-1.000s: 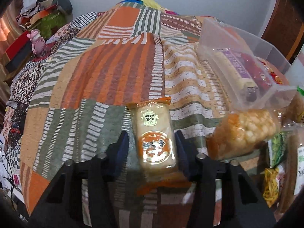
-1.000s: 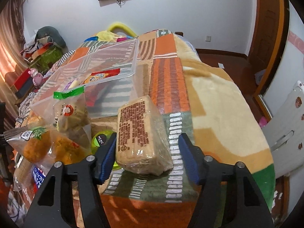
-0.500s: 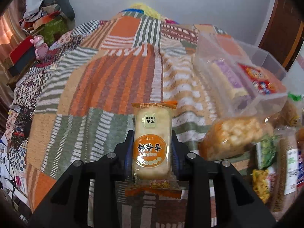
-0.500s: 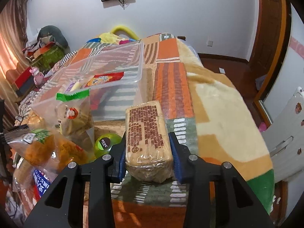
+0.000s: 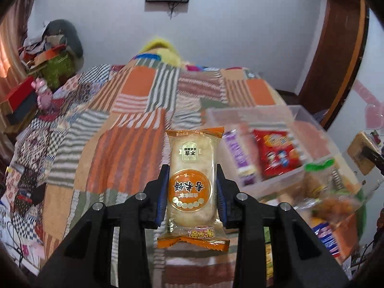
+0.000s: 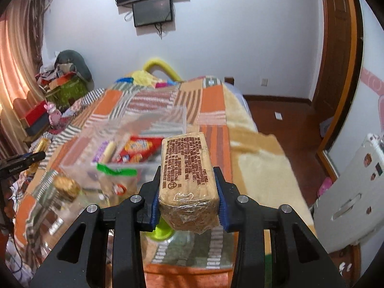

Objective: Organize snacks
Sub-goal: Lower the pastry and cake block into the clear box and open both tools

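Both snacks now lifted off the bed (image 5: 134, 148) — rice cracker pack (image 5: 192, 180) clamped in left gripper (image 5: 192, 192), brown snack brick (image 6: 188, 180) clamped in right gripper (image 6: 189, 196) — ready for the clear bin (image 5: 309, 120).

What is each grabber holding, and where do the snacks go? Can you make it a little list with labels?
left gripper: shut on the rice cracker pack
right gripper: shut on the brown wrapped block
clear plastic bin: on the patchwork blanket, holding a red snack bag and a purple pack
loose snacks: green-topped bag in front of the bin
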Available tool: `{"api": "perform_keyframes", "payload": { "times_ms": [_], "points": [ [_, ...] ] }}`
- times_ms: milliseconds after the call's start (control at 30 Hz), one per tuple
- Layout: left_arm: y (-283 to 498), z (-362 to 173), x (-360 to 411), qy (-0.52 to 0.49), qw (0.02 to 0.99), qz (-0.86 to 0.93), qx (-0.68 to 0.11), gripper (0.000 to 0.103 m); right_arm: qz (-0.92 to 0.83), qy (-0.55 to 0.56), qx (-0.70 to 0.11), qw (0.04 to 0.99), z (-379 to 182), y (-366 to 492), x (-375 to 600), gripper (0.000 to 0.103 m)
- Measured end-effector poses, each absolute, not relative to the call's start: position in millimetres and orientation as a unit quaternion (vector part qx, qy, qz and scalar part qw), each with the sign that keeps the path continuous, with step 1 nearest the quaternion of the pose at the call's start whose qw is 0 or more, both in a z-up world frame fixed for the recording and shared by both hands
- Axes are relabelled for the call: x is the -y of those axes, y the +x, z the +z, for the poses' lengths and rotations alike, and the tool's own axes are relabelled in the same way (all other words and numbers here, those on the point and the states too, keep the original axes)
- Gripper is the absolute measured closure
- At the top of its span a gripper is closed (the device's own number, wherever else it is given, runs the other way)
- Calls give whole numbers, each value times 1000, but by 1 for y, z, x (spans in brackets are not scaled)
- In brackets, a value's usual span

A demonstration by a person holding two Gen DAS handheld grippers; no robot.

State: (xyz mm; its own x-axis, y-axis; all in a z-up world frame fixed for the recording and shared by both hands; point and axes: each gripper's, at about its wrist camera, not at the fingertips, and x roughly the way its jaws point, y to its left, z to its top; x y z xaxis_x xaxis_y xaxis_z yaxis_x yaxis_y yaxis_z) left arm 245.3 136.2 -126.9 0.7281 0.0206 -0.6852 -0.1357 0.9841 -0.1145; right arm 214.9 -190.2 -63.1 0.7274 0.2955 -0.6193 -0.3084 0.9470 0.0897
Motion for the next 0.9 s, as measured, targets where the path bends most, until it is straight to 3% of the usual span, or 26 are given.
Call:
{"api": "perform_keyframes", "payload": {
  "times_ms": [367,900],
  "points": [
    [286,-113,-81,-58,932,-1,-358,69,181,-8,-304,935,-51,243,163,68],
    [348,-149,-35,-45,908,-39,-414,69,193,-26,-362,912,-89,292,121,68]
  ]
}}
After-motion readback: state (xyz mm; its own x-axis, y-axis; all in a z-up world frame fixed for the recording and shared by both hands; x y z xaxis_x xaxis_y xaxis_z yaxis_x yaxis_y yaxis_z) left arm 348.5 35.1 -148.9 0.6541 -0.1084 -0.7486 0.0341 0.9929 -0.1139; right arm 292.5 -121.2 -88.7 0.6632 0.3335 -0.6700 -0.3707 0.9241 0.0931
